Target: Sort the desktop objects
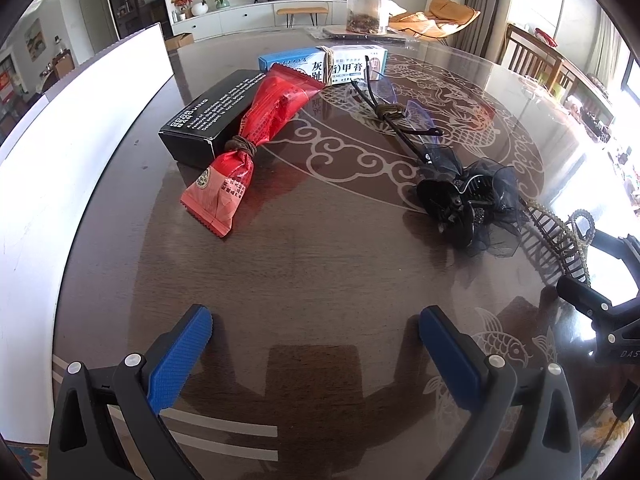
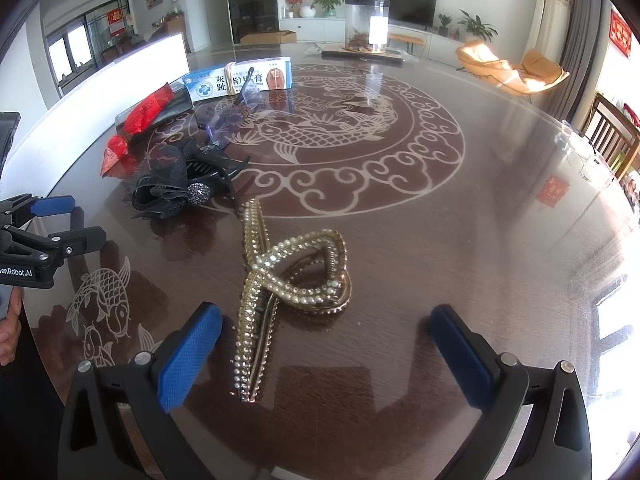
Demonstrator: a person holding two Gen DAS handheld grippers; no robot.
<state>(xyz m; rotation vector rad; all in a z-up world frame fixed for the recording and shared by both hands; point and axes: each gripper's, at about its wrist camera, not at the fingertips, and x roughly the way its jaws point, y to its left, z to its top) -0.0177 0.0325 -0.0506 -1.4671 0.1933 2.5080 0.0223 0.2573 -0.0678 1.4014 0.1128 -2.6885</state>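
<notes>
- Left gripper (image 1: pixel 316 344) – jaws wide, holding nothing, above the bare table (image 1: pixel 320 264).
- Right gripper (image 2: pixel 326 344) – wide too, the gold hair clip (image 2: pixel 280 280) between its fingers, near.

A clear jar (image 2: pixel 367 26) stood at the table's (image 2: pixel 460 240) far side; behind it were a TV (image 2: pixel 396 2) and an orange chair (image 2: pixel 512 68).
</notes>
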